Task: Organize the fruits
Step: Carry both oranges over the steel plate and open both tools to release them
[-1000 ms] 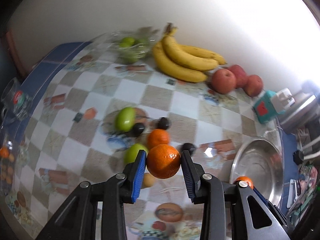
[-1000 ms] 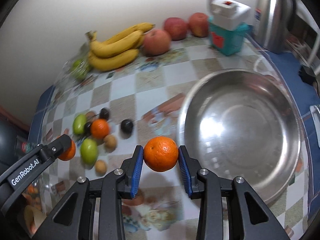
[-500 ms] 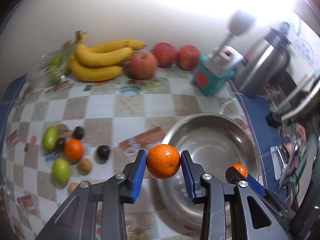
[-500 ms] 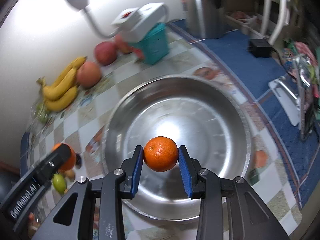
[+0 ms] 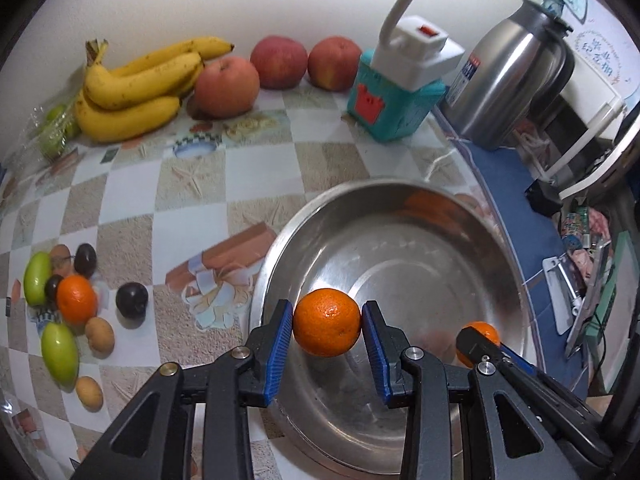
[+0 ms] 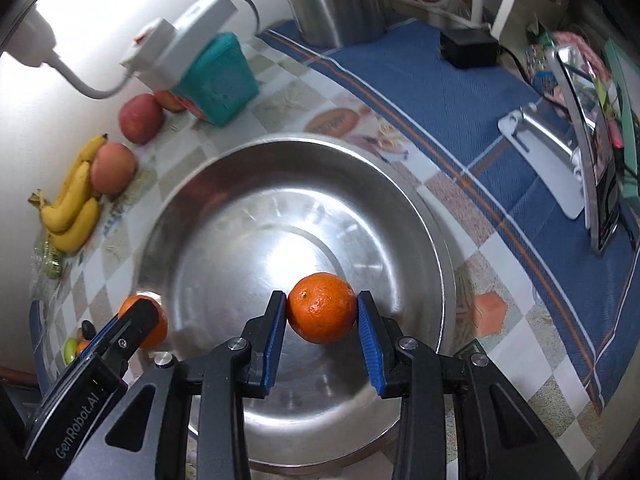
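Hovering over the wide, shiny stainless-steel bowl [image 5: 472,240], both grippers are each carrying one round orange mandarin. The left gripper [image 5: 327,330] is pinching its mandarin [image 5: 327,322] between blue ribbed pads, jaws narrowed onto the fruit, which is hanging just inside the bowl's near-left rim. The right gripper [image 6: 322,312] is gripping the other mandarin [image 6: 321,308] the same way, above the bowl's near half.

The bowl itself is sitting bare inside; only reflections are showing on its metal, so no fruit appears to have been dropped in yet. By my reading, the work is standing at an early stage, with these two mandarins about to be the first deliveries.

Waiting on the checkered, picture-printed table [image 5: 192,184] is a loose cluster at the left: a third orange mandarin [image 5: 76,300], two oval green fruits [image 5: 60,354], three small dark plums [image 5: 132,300] and two small tan, egg-shaped fruits [image 5: 100,334]. Lying along the wall are a yellow banana bunch [image 5: 132,88], three red apples [image 5: 226,86] and a clear bag of green fruit [image 5: 52,128]. Whether those back-row items are meant to be moved I cannot tell.
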A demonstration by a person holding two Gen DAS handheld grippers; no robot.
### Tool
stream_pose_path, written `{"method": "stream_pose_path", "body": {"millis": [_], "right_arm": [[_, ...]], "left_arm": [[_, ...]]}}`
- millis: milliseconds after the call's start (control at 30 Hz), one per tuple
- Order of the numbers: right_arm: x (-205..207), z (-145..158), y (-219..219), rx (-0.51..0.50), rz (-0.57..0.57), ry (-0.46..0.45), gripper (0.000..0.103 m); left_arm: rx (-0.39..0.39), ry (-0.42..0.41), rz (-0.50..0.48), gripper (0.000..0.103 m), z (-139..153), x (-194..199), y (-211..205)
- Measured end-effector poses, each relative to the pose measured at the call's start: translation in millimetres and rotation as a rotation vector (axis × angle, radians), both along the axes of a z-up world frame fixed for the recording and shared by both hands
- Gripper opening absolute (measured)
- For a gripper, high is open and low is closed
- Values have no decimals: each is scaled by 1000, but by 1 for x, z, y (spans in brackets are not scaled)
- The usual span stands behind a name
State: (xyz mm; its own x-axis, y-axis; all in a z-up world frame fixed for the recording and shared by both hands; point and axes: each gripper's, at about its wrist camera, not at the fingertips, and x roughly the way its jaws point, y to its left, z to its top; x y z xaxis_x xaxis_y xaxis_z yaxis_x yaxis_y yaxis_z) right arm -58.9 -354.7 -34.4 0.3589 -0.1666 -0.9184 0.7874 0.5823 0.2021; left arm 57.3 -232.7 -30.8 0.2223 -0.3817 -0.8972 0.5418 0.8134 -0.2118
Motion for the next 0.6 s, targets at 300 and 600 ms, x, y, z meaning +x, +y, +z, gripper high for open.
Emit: {"method": "stream_pose_path", "body": {"millis": [300, 600], "right_arm": [[3, -7, -2, 17, 14, 31, 38], [1, -4, -2, 16, 8, 29, 38]], "left_arm": [[7, 25, 5, 39, -5, 0, 0], [9, 31, -10, 42, -3, -2, -1]]}}
